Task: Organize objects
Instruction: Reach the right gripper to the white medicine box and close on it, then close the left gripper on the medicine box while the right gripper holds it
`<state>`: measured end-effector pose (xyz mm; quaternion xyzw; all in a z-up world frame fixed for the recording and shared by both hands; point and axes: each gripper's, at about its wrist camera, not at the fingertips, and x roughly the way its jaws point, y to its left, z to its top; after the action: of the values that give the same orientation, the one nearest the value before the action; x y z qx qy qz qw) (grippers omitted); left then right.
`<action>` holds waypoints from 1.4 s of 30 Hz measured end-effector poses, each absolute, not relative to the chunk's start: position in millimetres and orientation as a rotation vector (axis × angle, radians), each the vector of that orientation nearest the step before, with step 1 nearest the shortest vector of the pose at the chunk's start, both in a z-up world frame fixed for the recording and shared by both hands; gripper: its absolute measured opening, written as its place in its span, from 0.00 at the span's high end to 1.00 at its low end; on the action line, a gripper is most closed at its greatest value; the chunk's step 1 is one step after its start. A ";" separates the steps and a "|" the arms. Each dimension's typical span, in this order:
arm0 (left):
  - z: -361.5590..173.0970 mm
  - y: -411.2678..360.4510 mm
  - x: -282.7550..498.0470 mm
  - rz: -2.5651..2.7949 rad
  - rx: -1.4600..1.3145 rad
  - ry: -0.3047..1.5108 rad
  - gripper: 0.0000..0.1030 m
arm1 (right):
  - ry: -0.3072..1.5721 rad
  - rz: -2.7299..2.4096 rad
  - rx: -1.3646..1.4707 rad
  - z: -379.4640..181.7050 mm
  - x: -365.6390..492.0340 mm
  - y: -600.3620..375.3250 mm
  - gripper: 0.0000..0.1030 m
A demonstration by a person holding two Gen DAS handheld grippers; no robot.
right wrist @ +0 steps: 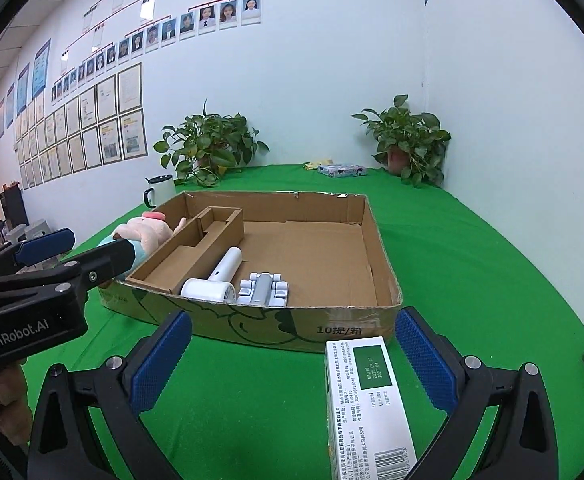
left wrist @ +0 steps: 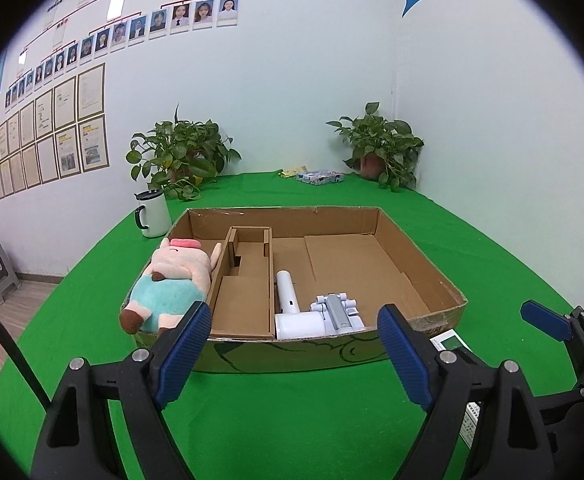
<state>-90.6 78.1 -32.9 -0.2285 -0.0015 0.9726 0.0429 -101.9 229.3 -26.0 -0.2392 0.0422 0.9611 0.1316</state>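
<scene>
Both jaws gaping, right hand-held gripper [right wrist: 292,364] should straddle that medicine box [right wrist: 366,404] squarely across its narrow sides, left hand-held gripper [left wrist: 292,348] staying clear of the cardboard tray [left wrist: 424,248].

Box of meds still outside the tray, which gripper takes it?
Right, probably. The white-green carton lies on the green cloth between the right gripper fingers, jaws open. The left gripper faces the cardboard tray, carton off to its side.

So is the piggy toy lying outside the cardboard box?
No, the piggy toy lies inside the cardboard box, in its left compartment, beside the cardboard divider.
</scene>
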 end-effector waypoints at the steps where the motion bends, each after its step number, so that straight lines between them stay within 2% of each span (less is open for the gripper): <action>1: -32.6 77.8 -90.2 2.975 -0.693 -0.007 0.17 | 0.124 2.794 -0.690 -25.8 -99.8 229.3 0.01; 7: -47.8 69.8 -82.5 2.933 -0.762 -0.057 0.17 | 0.173 2.808 -0.746 -36.7 -85.5 241.9 0.01; 10: -71.3 62.6 -74.5 2.901 -0.854 -0.056 0.17 | 0.225 2.751 -0.857 -59.9 -70.2 261.0 0.01; 14: -102.7 55.8 -73.0 2.811 -0.996 -0.153 0.17 | 0.260 2.686 -1.021 -97.2 -55.0 280.3 0.02; 17: -113.3 56.4 -70.9 2.774 -1.036 -0.174 0.17 | 0.285 2.666 -1.108 -117.1 -55.4 284.0 0.13; 19: -116.0 56.8 -70.1 2.754 -1.050 -0.177 0.17 | 0.278 2.648 -1.154 -127.3 -59.3 283.1 0.29; 20: -116.0 56.2 -69.7 2.745 -1.053 -0.182 0.17 | 0.260 2.631 -1.178 -131.6 -61.5 281.4 0.42; 23: -113.7 52.5 -65.6 2.725 -1.041 -0.199 0.17 | 0.218 2.624 -1.202 -136.6 -62.8 269.7 0.42; 26: -112.4 45.1 -67.3 2.677 -1.054 -0.267 0.17 | 0.296 2.717 -1.245 -131.3 -60.9 247.9 0.39; 28: -115.5 39.5 -71.9 2.594 -1.080 -0.355 0.17 | 0.316 2.811 -1.228 -123.6 -57.9 226.1 0.10; 29: -118.5 37.3 -75.1 2.544 -1.106 -0.399 0.17 | 0.317 2.845 -1.218 -120.6 -56.9 218.0 0.01; 39: -158.9 66.6 -100.3 2.132 -1.273 -0.641 0.19 | 0.184 2.874 -1.246 -128.8 -53.0 193.1 0.01; 42: -168.3 78.7 -102.4 2.035 -1.298 -0.691 0.19 | 0.231 2.858 -1.286 -131.3 -57.9 196.9 0.04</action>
<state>-102.5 78.8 -168.3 -0.4913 -0.2618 0.7706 0.3103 -57.9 196.9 -131.3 -0.4093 0.0734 0.9094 -0.0005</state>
